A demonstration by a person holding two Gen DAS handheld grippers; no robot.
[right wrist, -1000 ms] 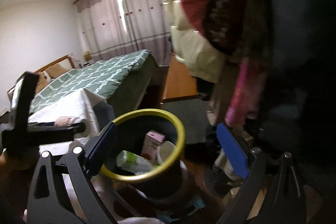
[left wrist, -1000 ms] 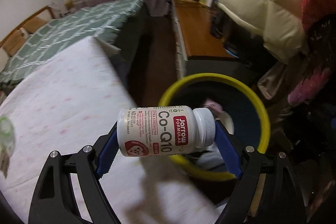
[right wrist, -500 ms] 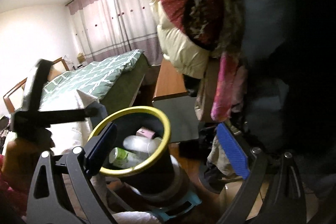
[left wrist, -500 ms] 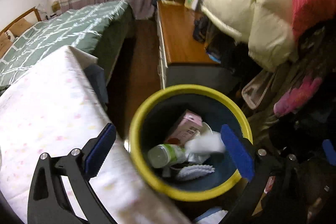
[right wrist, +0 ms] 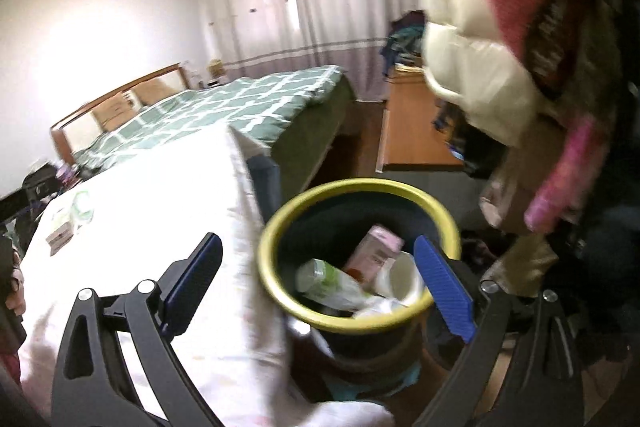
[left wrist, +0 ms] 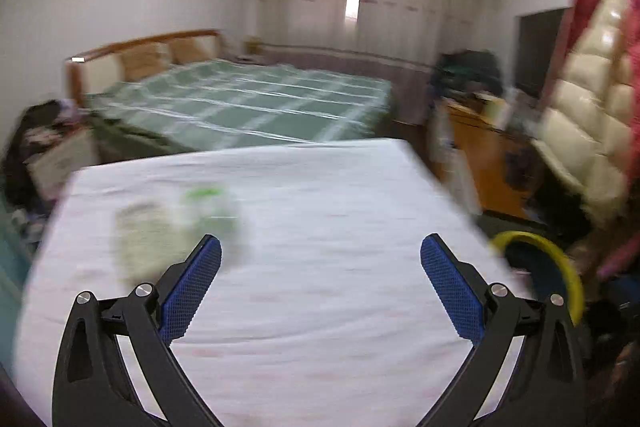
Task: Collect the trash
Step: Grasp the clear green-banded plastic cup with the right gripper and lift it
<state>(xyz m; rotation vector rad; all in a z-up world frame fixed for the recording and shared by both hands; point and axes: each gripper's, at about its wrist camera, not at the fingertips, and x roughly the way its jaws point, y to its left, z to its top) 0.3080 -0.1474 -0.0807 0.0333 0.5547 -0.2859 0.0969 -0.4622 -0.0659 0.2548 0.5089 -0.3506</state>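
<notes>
Blk gripper arms, blue textured pads (left wrist: 191, 289), silver screws

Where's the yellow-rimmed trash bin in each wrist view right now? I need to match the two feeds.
Left wrist: the yellow-rimmed trash bin sits at the right edge, only part of its rim showing, beyond the white table's right side.
Right wrist: the bin fills the lower centre, seen from above with trash inside, right of the same table.
Shared landmark: the green checked bed behind the table.
</notes>
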